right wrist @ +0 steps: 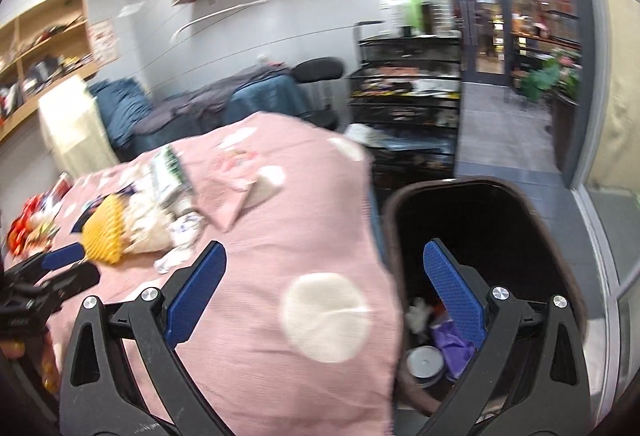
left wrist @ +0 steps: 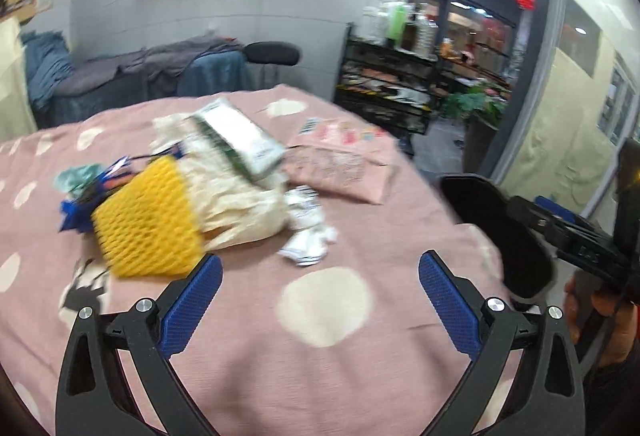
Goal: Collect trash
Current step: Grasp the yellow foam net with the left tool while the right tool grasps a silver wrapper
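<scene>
Left gripper (left wrist: pixel 320 268): fingers apart, empty, over pink bed (left wrist: pixel 280 376). Right gripper (right wrist: pixel 324 256): fingers apart, empty, straddling bed edge and bin (right wrist: pixel 480 203). Trash pile, including yellow net (left wrist: pixel 148 224), on bed beyond left gripper.

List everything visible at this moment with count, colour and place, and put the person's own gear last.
foam net: one, yellow, left part of the bed
crumpled paper: one, cream, beside the foam net
carton: one, white and green, on the cream paper
wrapper: one, white, crumpled, near the paper
pouch: one, pink, flat, far side of the bed
blanket: one, pink with cream dots, covering the bed
trash bin: one, black, beside the bed, scraps inside
left gripper: blue pads, open over the blanket
right gripper: blue pads, open over bed edge and bin
</scene>
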Demonstrator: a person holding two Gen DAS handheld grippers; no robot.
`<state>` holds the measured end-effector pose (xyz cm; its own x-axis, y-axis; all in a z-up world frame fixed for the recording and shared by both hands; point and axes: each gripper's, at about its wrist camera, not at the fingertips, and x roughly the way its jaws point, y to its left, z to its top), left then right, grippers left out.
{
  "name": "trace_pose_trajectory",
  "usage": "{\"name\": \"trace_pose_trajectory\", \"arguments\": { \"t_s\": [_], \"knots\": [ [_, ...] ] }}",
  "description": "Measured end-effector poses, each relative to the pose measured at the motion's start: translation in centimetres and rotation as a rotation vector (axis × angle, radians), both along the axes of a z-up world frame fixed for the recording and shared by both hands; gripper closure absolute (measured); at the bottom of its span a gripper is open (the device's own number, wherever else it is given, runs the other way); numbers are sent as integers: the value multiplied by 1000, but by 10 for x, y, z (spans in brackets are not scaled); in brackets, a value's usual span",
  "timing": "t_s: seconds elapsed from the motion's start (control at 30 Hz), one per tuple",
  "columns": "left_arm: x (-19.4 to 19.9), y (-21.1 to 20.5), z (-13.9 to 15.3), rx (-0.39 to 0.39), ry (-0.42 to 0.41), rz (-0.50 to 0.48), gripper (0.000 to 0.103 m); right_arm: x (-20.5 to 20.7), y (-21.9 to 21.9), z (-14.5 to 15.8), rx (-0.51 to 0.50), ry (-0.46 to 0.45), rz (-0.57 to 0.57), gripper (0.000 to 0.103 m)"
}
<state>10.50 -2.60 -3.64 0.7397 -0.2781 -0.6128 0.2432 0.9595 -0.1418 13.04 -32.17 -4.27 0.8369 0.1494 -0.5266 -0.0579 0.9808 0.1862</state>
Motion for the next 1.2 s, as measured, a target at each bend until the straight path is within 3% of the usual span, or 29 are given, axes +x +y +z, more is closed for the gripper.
{"name": "trace_pose_trajectory", "arguments": {
  "t_s": [0.27,0.6,0.7,0.77,0.8,0.87,0.93,1.1,1.2],
  "knots": [
    [22,81,-14,-81,107,160,7,21,49,5,-2,31,167,6],
    [76,118,-37,-146,235,141,15,41,85,8,-63,34,265,6],
    [78,116,-32,-159,221,127,27,49,87,5,-72,53,274,6],
    [76,112,-31,-159,214,118,46,58,87,3,-58,73,279,6],
    [74,109,-31,-163,217,106,50,62,87,3,-49,78,278,6],
    [74,105,-33,-170,216,100,73,71,86,2,-43,87,274,7],
    [69,104,-32,-175,202,105,86,80,87,2,-63,94,273,15],
    [43,93,-9,-150,98,111,92,114,95,-4,-170,129,294,21],
    [33,87,1,-138,50,106,93,133,93,-9,-169,145,276,21]
  ]
}}
